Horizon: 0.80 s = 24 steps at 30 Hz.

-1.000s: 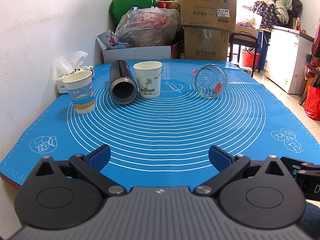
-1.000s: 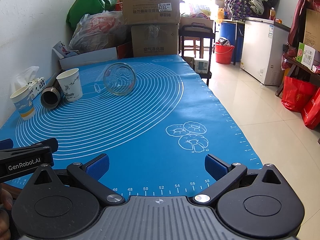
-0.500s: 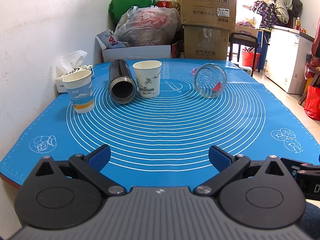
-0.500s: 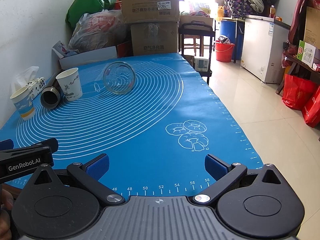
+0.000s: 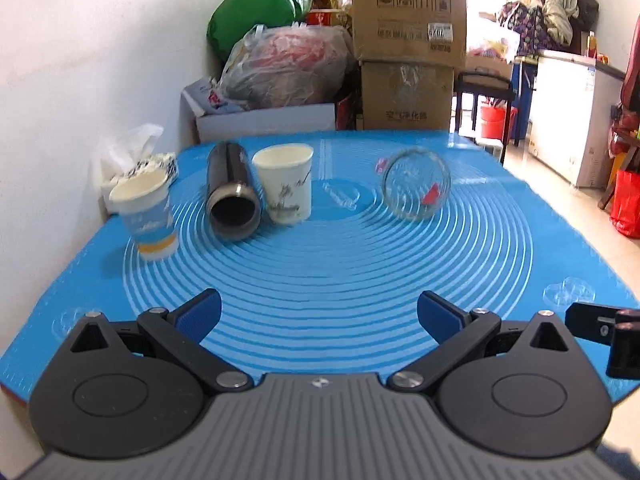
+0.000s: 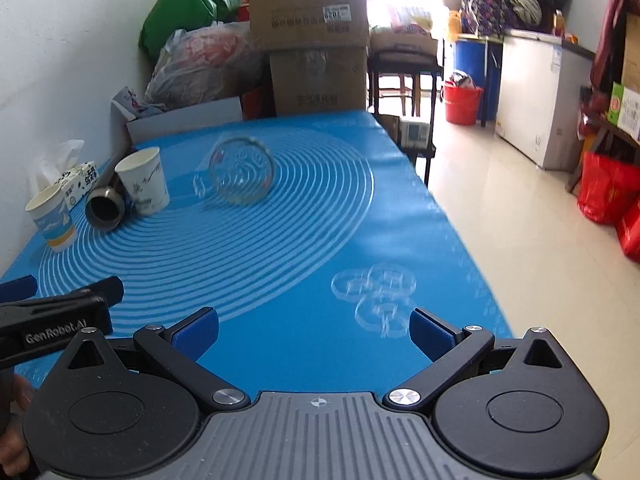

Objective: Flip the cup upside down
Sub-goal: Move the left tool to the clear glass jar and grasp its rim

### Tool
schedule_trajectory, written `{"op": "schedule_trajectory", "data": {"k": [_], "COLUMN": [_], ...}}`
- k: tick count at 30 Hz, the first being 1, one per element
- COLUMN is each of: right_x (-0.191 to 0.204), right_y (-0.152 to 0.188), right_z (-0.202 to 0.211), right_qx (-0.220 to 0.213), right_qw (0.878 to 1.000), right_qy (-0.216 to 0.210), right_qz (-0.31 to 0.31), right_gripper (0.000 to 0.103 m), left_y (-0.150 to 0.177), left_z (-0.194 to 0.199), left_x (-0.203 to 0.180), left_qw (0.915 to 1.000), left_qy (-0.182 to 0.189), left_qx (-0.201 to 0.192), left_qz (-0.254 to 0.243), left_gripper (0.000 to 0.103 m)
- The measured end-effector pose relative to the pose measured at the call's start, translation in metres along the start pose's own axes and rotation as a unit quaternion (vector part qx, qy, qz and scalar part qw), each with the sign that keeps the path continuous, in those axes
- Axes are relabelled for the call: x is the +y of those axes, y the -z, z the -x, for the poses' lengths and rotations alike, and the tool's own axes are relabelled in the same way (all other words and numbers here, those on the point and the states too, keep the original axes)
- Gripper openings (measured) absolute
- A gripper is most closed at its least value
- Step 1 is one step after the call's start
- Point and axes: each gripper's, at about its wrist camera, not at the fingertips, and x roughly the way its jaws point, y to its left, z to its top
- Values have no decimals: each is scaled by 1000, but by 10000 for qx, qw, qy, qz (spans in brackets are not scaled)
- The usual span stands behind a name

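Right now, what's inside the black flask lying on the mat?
The black flask lies on its side, mouth toward the camera. Only a dark bore shows; nothing visible inside, but the far end is in shadow.

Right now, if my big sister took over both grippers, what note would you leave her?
Left gripper: open, empty, near the mat's front edge.
Right gripper: open, empty, also at the front.
On the blue mat, far side: blue-striped paper cup and white paper cup upright, black flask and glass jar on their sides.
Done: nothing flipped.
Left: grab a cup, turn it upside down.
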Motion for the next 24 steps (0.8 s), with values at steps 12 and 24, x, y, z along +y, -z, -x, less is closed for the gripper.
{"op": "schedule_trajectory", "data": {"k": [12,24], "right_x": [-36,-60], "right_y": [-55,-85], "right_z": [-42,-90], "right_qx": [-381,-403], "right_qw": [9988,9984], "right_qy": [290,397], "right_qz": [-49,26], "right_gripper": [103,103], "left_y": [-83,-115], "left_z": [-60,-146], "left_x": [-41,-92], "left_qw": [9995,9994], "left_qy": [-95,-336], "left_qx": [-294,-123], "left_qz": [23,-32], "left_gripper": [103,103]}}
